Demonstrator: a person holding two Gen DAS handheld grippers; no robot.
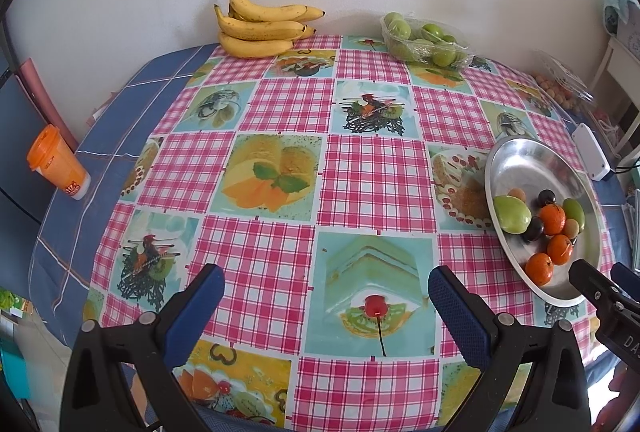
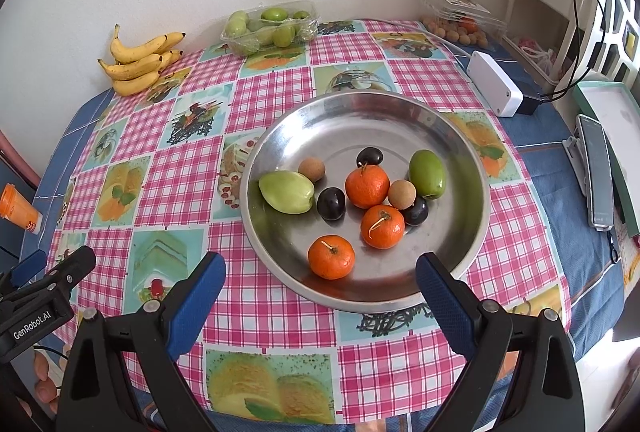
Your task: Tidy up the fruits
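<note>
Right now your left hand-held gripper hangs over the checked cloth of the desk, jaws spread wide with nothing between them. Your right hand-held gripper is just as wide and empty, at the near rim of the steel bowl. That bowl holds three oranges, two green fruits, dark plums and small brown fruits. Bananas and a clear tray of green fruits sit by the wall. You can read "GenRobot.AI" on the left tool's side in the right wrist view; the orange cup carries print too small to read.
</note>
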